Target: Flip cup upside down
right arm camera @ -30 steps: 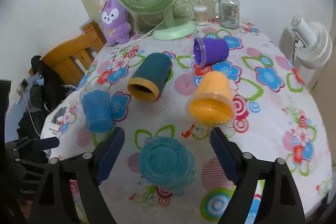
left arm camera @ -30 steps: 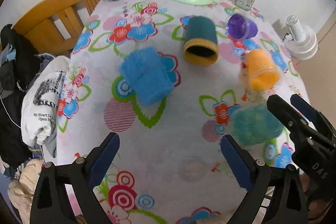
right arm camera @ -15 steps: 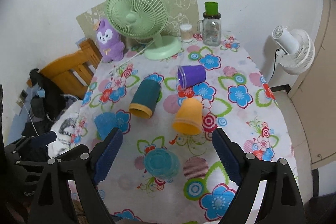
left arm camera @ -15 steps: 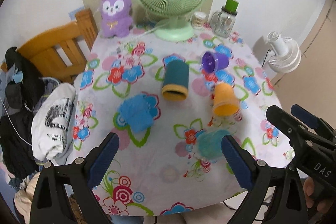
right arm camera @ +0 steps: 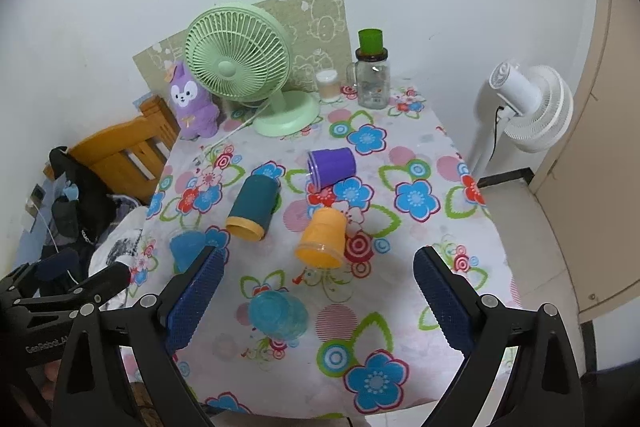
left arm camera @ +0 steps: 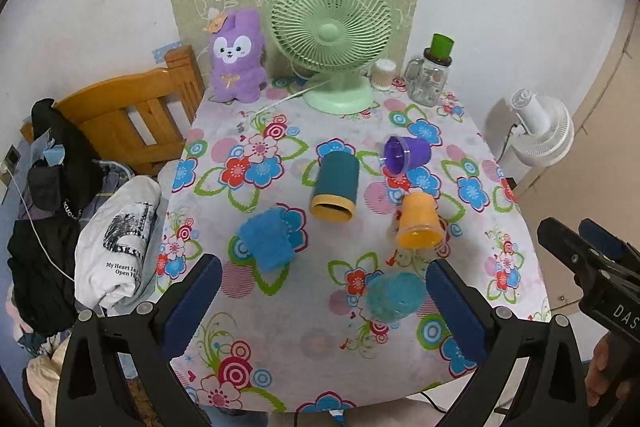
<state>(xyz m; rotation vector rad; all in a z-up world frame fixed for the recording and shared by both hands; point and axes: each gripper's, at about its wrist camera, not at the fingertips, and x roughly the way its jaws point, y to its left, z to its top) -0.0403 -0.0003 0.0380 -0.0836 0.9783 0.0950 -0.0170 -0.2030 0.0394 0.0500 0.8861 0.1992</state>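
Hanging above the near edge of the table (left arm camera: 280, 379), the left claw (left arm camera: 320, 301) has its blue-padded fingers spread wide apart with nothing between them. The right claw (right arm camera: 318, 293) is likewise wide apart and empty, held over the same edge. Closest to that edge stands a teal cup (right arm camera: 278, 315), its round end facing up; whether that end is the mouth or the base cannot be told. Toward the left edge sits a blue cup (left arm camera: 266, 241), also standing rather than lying. Further in, an orange cup (left arm camera: 419, 227) lies on its side with its mouth toward the near edge. Just beside it, nearer the middle of the table, a dark green cup (left arm camera: 335, 187) with a yellow rim lies on its side, mouth also toward the near edge. Beyond those, a purple cup (left arm camera: 405, 155) lies on its side. Along the far edge stand a purple plush rabbit (left arm camera: 237, 57), a green fan (left arm camera: 330, 39), a small white jar (left arm camera: 383, 75) and a glass jar (left arm camera: 430, 81) with a green cap. A wooden chair (left arm camera: 132, 115) stands off the far left corner.
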